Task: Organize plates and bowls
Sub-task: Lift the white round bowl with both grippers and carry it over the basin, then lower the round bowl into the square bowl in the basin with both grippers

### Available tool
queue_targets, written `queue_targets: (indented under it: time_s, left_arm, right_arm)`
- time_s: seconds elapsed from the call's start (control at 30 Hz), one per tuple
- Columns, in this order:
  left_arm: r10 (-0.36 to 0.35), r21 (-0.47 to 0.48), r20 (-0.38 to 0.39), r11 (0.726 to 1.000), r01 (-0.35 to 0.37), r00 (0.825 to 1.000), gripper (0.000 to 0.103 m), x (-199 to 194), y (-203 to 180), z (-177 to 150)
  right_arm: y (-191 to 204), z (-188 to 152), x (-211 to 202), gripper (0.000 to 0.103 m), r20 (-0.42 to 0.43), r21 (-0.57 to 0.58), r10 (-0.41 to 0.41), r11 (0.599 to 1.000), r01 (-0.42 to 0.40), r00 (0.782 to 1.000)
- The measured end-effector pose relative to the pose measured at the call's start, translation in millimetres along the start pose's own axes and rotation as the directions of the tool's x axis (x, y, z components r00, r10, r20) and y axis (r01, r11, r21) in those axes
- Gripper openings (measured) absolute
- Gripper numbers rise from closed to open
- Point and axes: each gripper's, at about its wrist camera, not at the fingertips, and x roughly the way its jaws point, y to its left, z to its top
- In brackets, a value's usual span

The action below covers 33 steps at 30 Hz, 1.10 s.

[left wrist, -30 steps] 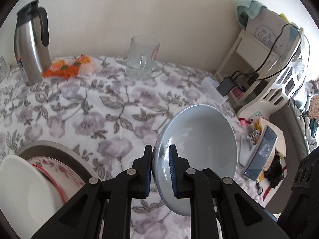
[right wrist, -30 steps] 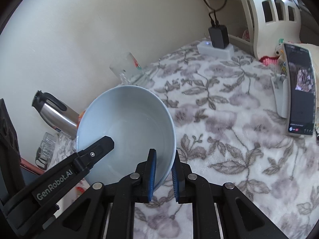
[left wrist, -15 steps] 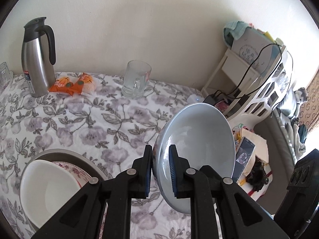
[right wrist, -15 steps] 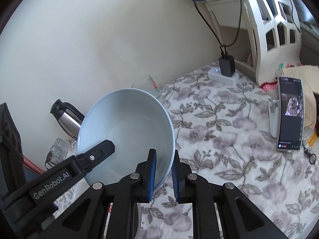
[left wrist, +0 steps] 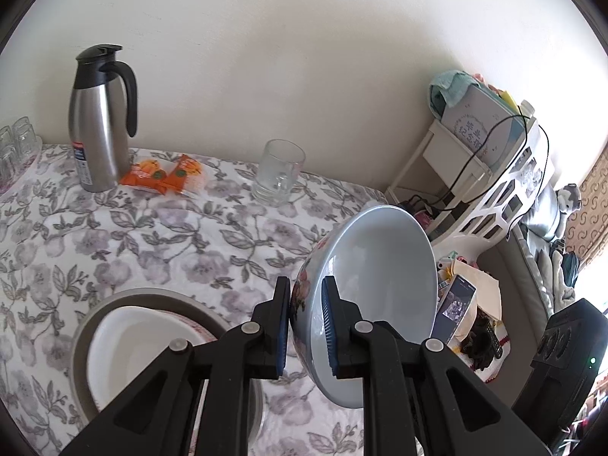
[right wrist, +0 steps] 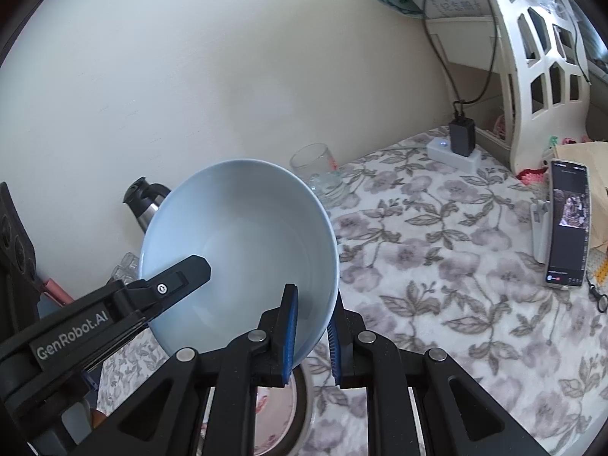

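Both grippers hold one pale blue bowl (left wrist: 380, 266) with a flower pattern outside, tilted in the air above the table. My left gripper (left wrist: 306, 323) is shut on its rim, one finger inside and one outside. My right gripper (right wrist: 311, 326) is shut on the opposite rim of the same bowl (right wrist: 243, 250). Below left, a white bowl (left wrist: 133, 345) rests on a patterned plate inside a grey plate (left wrist: 81, 338). That stack shows under the right gripper too (right wrist: 300, 399).
On the flowered tablecloth (left wrist: 171, 235) stand a steel jug (left wrist: 98, 121), orange snack packets (left wrist: 163, 174), a glass mug (left wrist: 277, 178) and small glasses (left wrist: 15, 144). A phone on a stand (right wrist: 566, 228), a power strip with charger (right wrist: 456, 152) and a white shelf (right wrist: 532, 57) are at right.
Both grippers have lifted the blue bowl higher above the table and carried it leftward, closer over the plate stack. The grips have not changed.
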Motion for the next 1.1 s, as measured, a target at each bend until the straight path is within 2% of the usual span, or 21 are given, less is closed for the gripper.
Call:
queue_targets:
  time_s: [0.17, 0.53, 0.87, 1.1]
  left_arm:
    - [0.037, -0.022, 0.013, 0.999, -0.037, 0.999, 0.017, -12.4, 17.5, -1.1]
    - [0.061, -0.086, 0.03, 0.995, -0.058, 0.998, 0.017, -40.3, 58.7, -11.2]
    - [0.092, -0.172, -0.013, 0.981, -0.093, 0.996, 0.017, -47.1, 106.4, -40.5]
    - [0.076, -0.249, -0.054, 0.965, -0.087, 0.996, 0.017, -43.4, 138.6, -50.4]
  right_arm:
    - [22.8, -4.7, 1.2, 0.016, -0.005, -0.039, 0.009, 0.999, -0.009, 1.0]
    - [60.0, -25.5, 10.2, 0.016, -0.057, -0.083, 0.052, 0.995, -0.057, 0.997]
    - [91.1, -59.5, 30.7, 0.016, -0.149, -0.152, 0.033, 0.987, -0.056, 0.988]
    - [107.7, -74.4, 44.9, 0.016, -0.188, -0.2, 0.008, 0.979, -0.046, 0.982]
